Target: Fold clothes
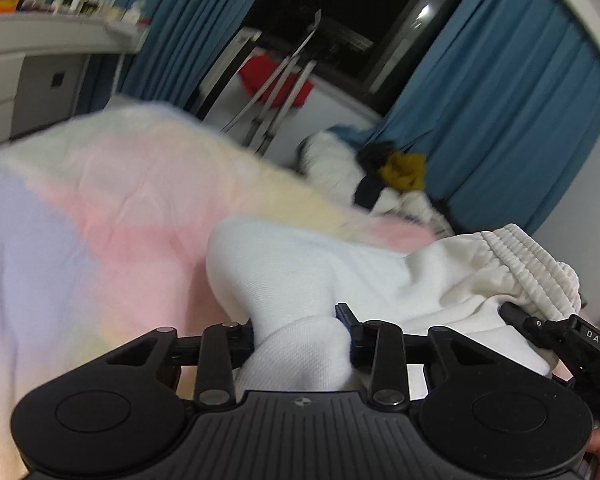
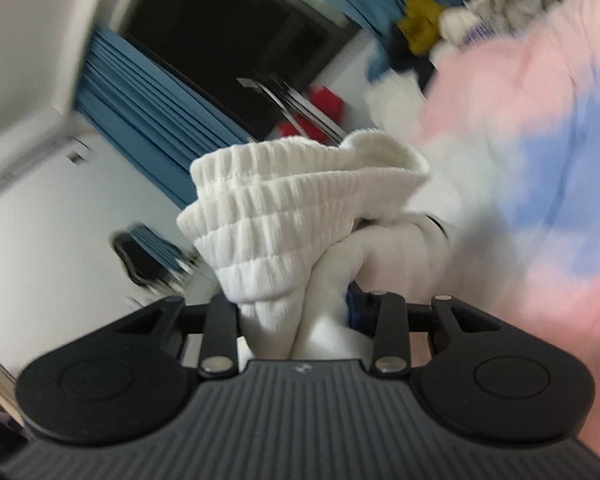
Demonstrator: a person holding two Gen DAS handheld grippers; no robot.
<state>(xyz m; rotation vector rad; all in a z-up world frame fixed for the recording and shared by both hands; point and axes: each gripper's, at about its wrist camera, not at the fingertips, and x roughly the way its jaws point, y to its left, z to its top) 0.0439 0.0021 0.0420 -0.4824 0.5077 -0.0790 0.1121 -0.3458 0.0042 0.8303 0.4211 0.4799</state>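
Low in both frames, the left tool (image 1: 300, 344) and right tool (image 2: 296, 320) each clench the white garment (image 1: 300, 264). Its ribbed band (image 2: 284, 204) bunches above the right tool; pastel bedding (image 1: 100, 208) lies beyond.

White garment (image 1: 300, 272) fills both grippers' fronts; pastel blanket (image 1: 100, 208) beside, clothes pile (image 1: 380, 176) beyond.

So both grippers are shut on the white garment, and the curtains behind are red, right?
Not quite: the curtains are blue, as the left wrist view shows. The left gripper and right gripper are both shut on the white garment.
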